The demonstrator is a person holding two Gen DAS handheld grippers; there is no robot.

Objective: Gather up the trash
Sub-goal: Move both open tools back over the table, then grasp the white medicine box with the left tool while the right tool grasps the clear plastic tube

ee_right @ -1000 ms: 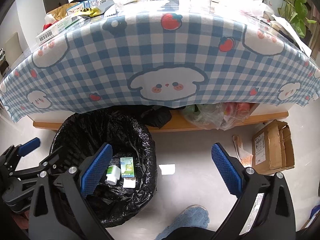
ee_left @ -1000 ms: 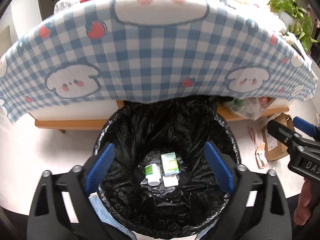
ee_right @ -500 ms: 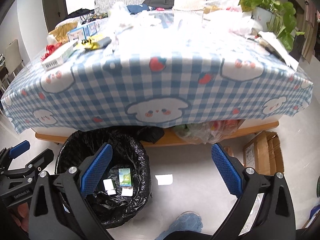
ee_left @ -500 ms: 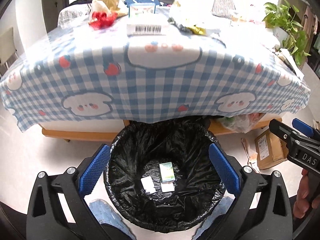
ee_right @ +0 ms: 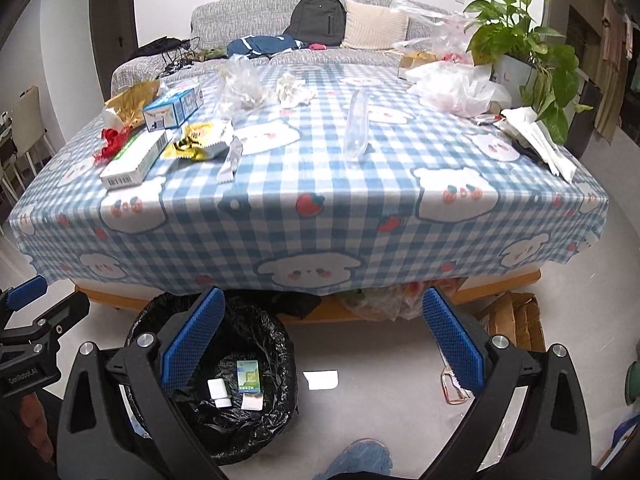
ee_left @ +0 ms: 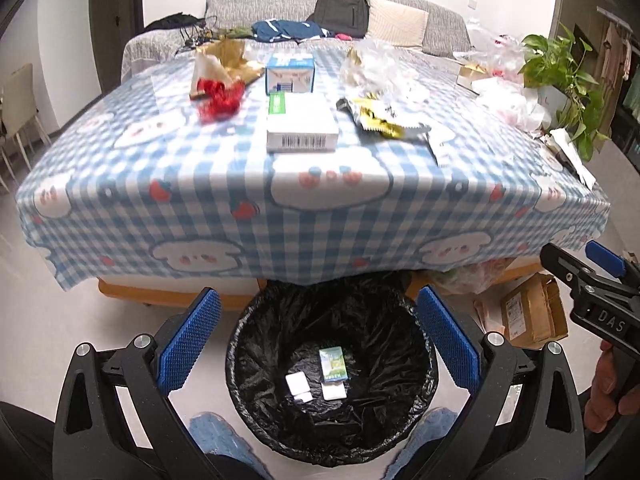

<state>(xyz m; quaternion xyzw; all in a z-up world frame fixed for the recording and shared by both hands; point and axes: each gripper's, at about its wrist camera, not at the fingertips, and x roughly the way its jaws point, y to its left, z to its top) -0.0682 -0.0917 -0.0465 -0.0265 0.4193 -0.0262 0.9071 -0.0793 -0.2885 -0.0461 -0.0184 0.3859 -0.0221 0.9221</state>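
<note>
Left gripper (ee_left: 318, 342): jaws wide apart, nothing between the blue pads; it hangs over the bin (ee_left: 330, 384), which stands on the floor at the near edge of the table (ee_left: 320, 216).

Bin: black liner, holds a green-and-white carton (ee_left: 333, 364) and small white pieces (ee_left: 298, 384) at the bottom.

Table, left part: red crinkled wrapper (ee_left: 218, 98) near the far-left side, long white box with a barcode (ee_left: 301, 124) just right of it, blue-and-white box (ee_left: 290, 72) beyond that.

Middle: yellow foil packet (ee_left: 378, 118) beside the white box, crumpled clear plastic (ee_left: 376, 68) farther back.

Right gripper (ee_right: 320, 342): also spread wide and empty, over bare floor to the right of the bin.

Table, right part: clear plastic sleeve (ee_right: 356, 128), white tissue (ee_right: 294, 88) behind it, potted plant (ee_right: 520, 44) at the far-right corner.

Floor, right: cardboard box (ee_right: 516, 320) by the table.
</note>
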